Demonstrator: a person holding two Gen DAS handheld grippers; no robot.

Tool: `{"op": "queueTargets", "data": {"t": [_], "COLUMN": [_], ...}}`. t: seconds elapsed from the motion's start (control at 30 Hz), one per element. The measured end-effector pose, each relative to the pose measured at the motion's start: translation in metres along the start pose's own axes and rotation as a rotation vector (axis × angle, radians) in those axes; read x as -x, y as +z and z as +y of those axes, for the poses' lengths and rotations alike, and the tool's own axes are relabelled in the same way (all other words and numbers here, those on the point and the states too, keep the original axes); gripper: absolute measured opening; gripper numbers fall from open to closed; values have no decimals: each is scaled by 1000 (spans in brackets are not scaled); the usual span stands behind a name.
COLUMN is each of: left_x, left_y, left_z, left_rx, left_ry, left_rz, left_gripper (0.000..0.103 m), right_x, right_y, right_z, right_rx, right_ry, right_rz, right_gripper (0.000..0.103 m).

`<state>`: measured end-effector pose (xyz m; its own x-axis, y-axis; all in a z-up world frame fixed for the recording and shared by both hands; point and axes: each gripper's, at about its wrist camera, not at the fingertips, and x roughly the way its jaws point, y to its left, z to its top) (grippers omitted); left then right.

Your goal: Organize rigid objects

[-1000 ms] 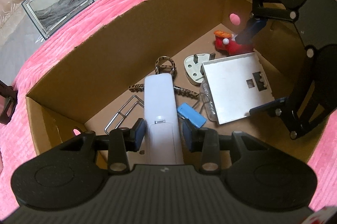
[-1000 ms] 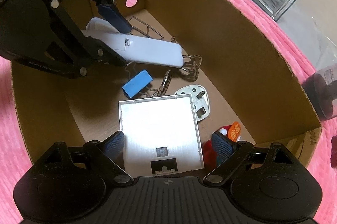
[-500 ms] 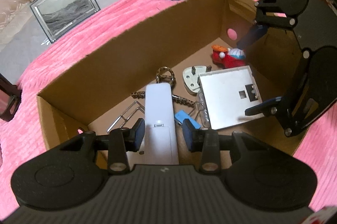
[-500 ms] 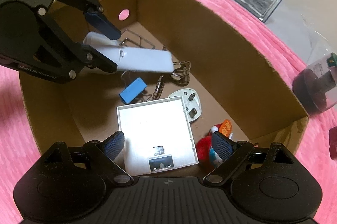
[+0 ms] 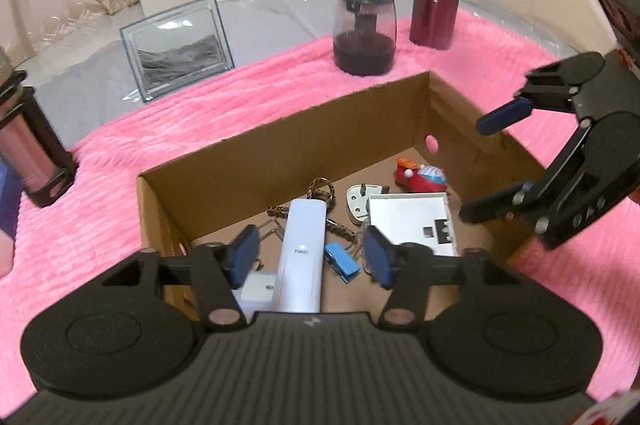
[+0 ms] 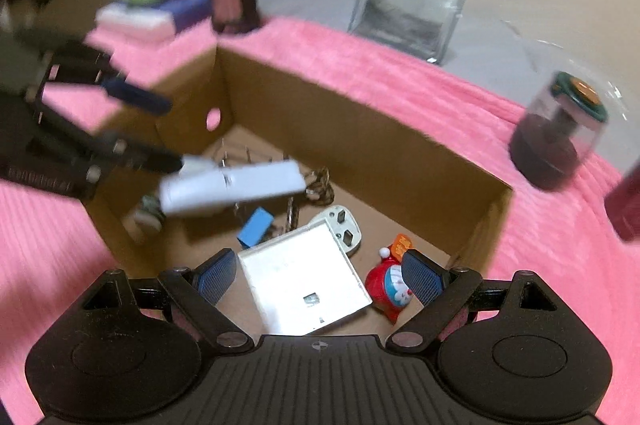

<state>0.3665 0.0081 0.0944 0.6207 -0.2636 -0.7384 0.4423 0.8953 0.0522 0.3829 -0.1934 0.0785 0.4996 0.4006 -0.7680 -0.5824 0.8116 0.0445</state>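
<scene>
An open cardboard box (image 5: 288, 129) sits on the pink blanket. Inside lie a white remote-shaped device (image 5: 303, 249), a white square panel (image 5: 412, 221), a white plug (image 5: 358, 203), a blue clip (image 5: 342, 261), a red toy (image 5: 420, 177), a patterned strap and a wire rack. My left gripper (image 5: 312, 257) is open above the box's near end, its pads apart on either side of the white device without touching it. My right gripper (image 6: 316, 277) is open and empty above the white panel (image 6: 304, 285); it also shows in the left wrist view (image 5: 492, 165).
On the blanket behind the box stand a dark jar with a green lid (image 5: 364, 33), a maroon can (image 5: 434, 9), a glass picture frame (image 5: 178, 45) and a pink lantern-like holder (image 5: 28, 153). Boxes and a green plush (image 6: 152, 1) lie at the far left.
Both grippers have risen out of the box and pulled back. My left gripper has opened and let go of the white device, which stays in the box. The panel lies in the box.
</scene>
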Motion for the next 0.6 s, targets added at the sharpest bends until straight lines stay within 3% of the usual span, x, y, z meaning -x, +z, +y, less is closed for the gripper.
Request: {"op": "queueTargets", "data": {"t": [0.1, 0.23, 0.4, 0.6], "left_x": [22, 50, 90, 124], "left_y": [-8, -24, -47, -77], "left_z": [-6, -12, -23, -43], "left_rx": [32, 103, 178, 226], "left_ry": [13, 43, 76, 87], "left_rz": [-33, -82, -204, -256], "left_gripper": [76, 85, 87, 88], "right_x": [28, 64, 103, 139], "right_y": [-8, -22, -41, -74], "right_z": [1, 5, 19, 43], "right_rx": [-67, -157, -215, -265], "right_ry": [7, 21, 27, 6], "right_rz": [-60, -128, -191, -247], "right_gripper": [87, 87, 87, 87]}}
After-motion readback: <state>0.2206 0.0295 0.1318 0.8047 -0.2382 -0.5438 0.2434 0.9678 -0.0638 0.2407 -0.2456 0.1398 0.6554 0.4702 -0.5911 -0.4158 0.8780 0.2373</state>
